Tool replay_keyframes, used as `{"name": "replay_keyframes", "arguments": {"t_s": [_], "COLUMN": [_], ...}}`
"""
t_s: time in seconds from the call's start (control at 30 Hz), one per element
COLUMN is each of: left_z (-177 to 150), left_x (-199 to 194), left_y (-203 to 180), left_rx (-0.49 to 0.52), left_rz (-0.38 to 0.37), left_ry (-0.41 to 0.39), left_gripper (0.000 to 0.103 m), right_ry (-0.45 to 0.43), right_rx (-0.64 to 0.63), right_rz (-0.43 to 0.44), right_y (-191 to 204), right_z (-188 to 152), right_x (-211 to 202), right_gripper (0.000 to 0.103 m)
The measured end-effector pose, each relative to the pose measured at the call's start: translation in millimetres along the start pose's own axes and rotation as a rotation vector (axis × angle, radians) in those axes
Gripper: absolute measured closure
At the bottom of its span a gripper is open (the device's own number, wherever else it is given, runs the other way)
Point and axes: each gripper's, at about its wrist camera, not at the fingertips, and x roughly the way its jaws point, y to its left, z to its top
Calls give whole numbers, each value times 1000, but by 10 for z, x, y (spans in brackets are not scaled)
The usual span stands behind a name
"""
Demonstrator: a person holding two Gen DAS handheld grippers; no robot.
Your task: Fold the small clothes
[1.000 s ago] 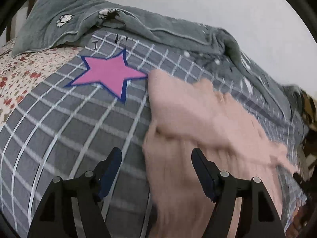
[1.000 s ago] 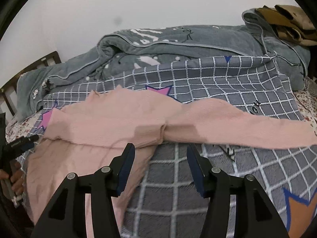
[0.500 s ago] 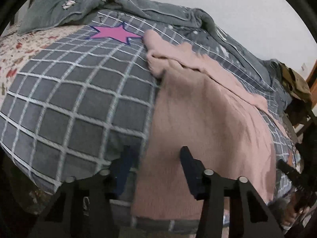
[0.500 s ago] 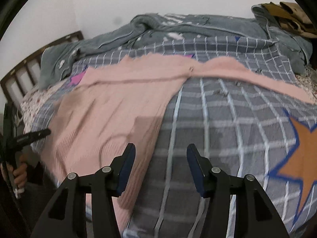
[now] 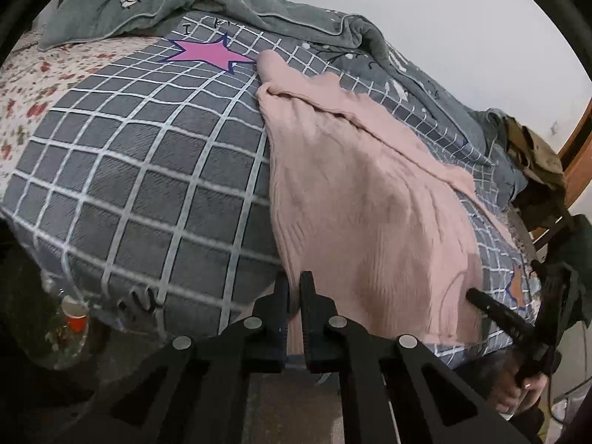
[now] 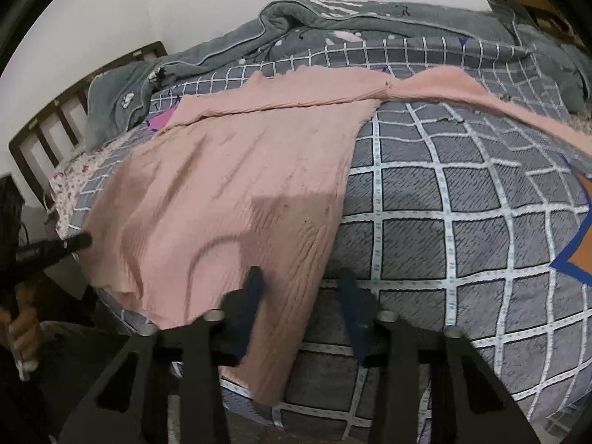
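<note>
Both hem corners of the pink sweater (image 5: 370, 203) are being taken: left gripper (image 5: 292, 296) pinched shut on one, right gripper (image 6: 301, 288) just closing around the other, still apart, so the quilt (image 6: 444, 222) underneath could get snagged too.

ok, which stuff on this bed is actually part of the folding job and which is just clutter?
Job:
pink knit top, spread out
checked blanket under it

Clutter:
grey quilt
floral sheet
olive-brown clothes heap
red cup on the floor
wooden headboard
</note>
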Motion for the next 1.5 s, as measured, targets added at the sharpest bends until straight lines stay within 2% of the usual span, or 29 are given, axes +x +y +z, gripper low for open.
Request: {"name": "replay_keyframes", "arguments": {"t_s": [0.07, 0.23, 0.33, 0.47, 0.6, 0.67, 0.7, 0.73, 0.77, 0.8, 0.83, 0.87, 1.03, 1.27, 1.37, 1.5], "left_z": [-1, 140, 215, 244, 243, 287, 327, 381, 444, 519, 585, 656, 1107, 1712, 1906, 2008], "left_x": [-35, -67, -67, 17, 77, 87, 98, 113, 129, 149, 169, 193, 456, 946, 1151, 1380], "left_y": [-22, -10, -39, -61, -103, -150, -171, -197, -228, -271, -310, -357, -576, -784, -849, -854], "left_rx": [5, 19, 39, 38, 49, 71, 78, 84, 88, 96, 105, 116, 146, 179, 203, 217], "left_rz": [26, 93, 117, 108, 134, 161, 170, 175, 175, 173, 172, 173, 168, 191, 225, 252], "left_ry": [-8, -5, -12, 25, 26, 13, 5, -4, -17, -39, -56, -76, -117, -153, -159, -155], "left_gripper": [96, 95, 94, 85, 85, 83, 79, 66, 54, 49, 41, 40, 40, 40, 40, 40], "right_ry": [8, -64, -85, -51, 25, 23, 13, -5, -19, -41, -65, -80, -139, -206, -212, -211], "right_rx": [8, 31, 94, 87, 37, 17, 7, -9, -20, -34, -45, -49, -3, 141, 197, 266], "right_rz": [26, 65, 116, 103, 27, 12, 8, -11, -32, -63, -95, -112, -193, -284, -317, -322], "right_y": [-24, -125, -286, -313, -281, -278, -277, -281, -289, -306, -342, -378, -813, -1616, -1946, -2279], "right_z": [-1, -12, 24, 31, -43, -51, -35, -2, 24, 67, 129, 176, 513, 868, 1005, 1093], "right_x": [4, -277, -417, -361, -182, -213, -250, -305, -345, -396, -451, -485, -609, -654, -598, -512], "right_gripper": [97, 98, 98, 98, 96, 94, 88, 84, 71, 62, 60, 60, 60, 60, 60, 60]}}
